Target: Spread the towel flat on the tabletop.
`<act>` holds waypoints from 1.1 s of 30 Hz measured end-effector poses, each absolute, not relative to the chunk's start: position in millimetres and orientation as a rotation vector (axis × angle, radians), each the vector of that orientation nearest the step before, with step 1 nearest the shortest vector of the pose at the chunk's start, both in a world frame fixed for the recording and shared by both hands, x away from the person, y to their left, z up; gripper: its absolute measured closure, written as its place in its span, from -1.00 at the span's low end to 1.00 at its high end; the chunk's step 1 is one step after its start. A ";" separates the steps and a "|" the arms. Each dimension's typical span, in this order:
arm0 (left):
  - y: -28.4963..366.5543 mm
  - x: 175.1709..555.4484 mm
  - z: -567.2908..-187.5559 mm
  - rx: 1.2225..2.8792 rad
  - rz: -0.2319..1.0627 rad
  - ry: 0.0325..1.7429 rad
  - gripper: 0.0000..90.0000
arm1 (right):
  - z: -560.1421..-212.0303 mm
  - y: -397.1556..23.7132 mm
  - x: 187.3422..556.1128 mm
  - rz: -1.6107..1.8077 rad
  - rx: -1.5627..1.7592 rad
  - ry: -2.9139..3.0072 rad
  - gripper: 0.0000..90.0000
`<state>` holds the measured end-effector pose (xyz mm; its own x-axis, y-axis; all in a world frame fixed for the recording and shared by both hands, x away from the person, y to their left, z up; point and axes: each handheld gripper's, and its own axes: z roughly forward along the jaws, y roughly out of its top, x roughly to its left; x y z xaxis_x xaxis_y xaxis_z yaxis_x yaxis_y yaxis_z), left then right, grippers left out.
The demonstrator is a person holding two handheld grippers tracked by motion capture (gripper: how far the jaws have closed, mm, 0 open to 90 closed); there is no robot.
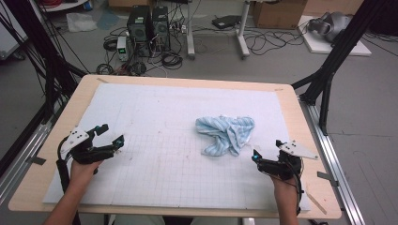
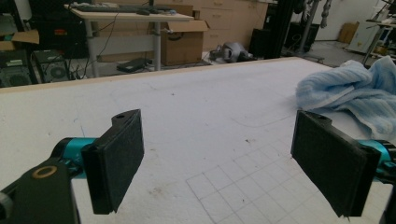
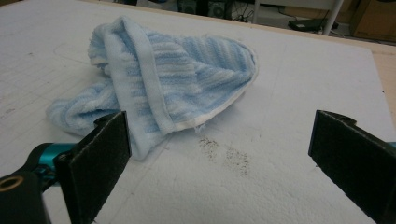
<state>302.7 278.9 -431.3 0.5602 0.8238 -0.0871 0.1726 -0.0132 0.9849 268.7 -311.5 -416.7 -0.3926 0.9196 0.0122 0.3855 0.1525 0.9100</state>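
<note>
Towel (image 1: 226, 133), crumpled, is seen lying right of centre on the white mat (image 1: 155, 117), apart from the left gripper (image 1: 109, 133) and near the right gripper (image 1: 265, 151), both held wide and empty.

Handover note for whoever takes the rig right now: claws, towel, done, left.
Left claw: open, empty, at the mat's left side, away from the towel.
Right claw: open, empty, just short of the towel's near edge.
Blue striped towel: crumpled in a heap right of the middle of the white grid mat.
Done: nothing visible; towel untouched.
Left: probably grasp it and spread or fold it.
</note>
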 end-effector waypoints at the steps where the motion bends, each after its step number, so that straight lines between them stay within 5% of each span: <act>1: 278.9 302.7 -431.3 1.527 0.641 0.883 -0.61 | -416.9 -312.3 268.2 1.212 1.246 1.859 -0.89; 24: 255.0 310.8 -432.6 1.569 0.602 0.843 -0.60 | -420.9 -327.6 261.6 1.227 1.305 1.847 -0.89; 33: 263.9 307.9 -433.9 1.563 0.604 0.870 -0.60 | -408.0 -292.5 281.9 1.271 1.242 1.922 -0.90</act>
<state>307.9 263.9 -433.9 0.5872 0.8044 -0.0902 0.1963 -0.0334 0.9800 281.9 -292.5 -408.0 -0.4459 0.8929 0.0631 0.4074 0.1397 0.9025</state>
